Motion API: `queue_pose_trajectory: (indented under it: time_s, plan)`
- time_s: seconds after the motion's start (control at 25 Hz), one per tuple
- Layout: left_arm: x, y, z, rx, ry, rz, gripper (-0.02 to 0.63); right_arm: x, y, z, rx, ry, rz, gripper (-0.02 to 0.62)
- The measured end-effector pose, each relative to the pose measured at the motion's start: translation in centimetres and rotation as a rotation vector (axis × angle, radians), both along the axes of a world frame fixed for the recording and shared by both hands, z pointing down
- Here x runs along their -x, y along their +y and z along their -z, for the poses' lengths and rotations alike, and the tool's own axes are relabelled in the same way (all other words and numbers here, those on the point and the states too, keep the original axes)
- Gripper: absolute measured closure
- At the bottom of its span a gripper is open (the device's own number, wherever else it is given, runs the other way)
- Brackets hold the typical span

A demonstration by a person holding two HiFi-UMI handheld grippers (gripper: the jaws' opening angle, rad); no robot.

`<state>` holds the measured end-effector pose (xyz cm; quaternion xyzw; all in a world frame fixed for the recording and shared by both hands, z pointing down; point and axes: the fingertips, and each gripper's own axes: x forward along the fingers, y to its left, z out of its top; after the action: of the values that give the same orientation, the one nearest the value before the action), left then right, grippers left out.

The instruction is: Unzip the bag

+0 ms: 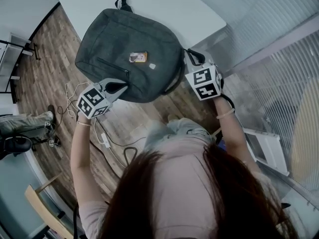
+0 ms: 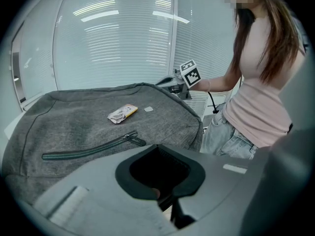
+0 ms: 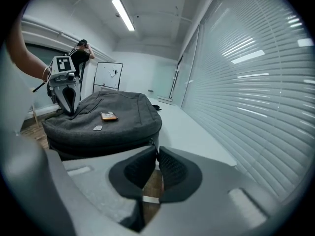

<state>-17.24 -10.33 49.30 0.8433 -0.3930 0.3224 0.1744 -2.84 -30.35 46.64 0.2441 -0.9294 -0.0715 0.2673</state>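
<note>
The grey bag [image 1: 134, 44] lies flat on the white tabletop [image 1: 164, 4], with its near end sticking out over the edge. The right gripper [image 3: 156, 150] is at the bag's side. Its tips are pinched together on what looks like the small zip pull [image 3: 156, 142] of the big zip. The left gripper [image 1: 119, 87] is shut tight at the bag's near edge, close to the front pocket zip [image 2: 88, 149]. I cannot see if any cloth is caught in it.

I think the step now is pulling the big zip open. To do it well, pull the zip pull along the line of the zip, around the curve of the bag, not away from it. Go slow and even so the pull does not slip out of the tips. The left gripper should hold the bag in place, so it does not slide or drop off the tabletop. If the zip sticks at the bend, ease back a little, then go on
</note>
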Motion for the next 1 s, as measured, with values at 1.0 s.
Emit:
queue_pose_trajectory:
  time_s: [1.0]
  plan:
    - [0.0, 0.0, 0.2, -0.002, 0.009, -0.008, 0.597, 2.7, -3.1, 0.1, -0.009, -0.015, 0.074, 0.572]
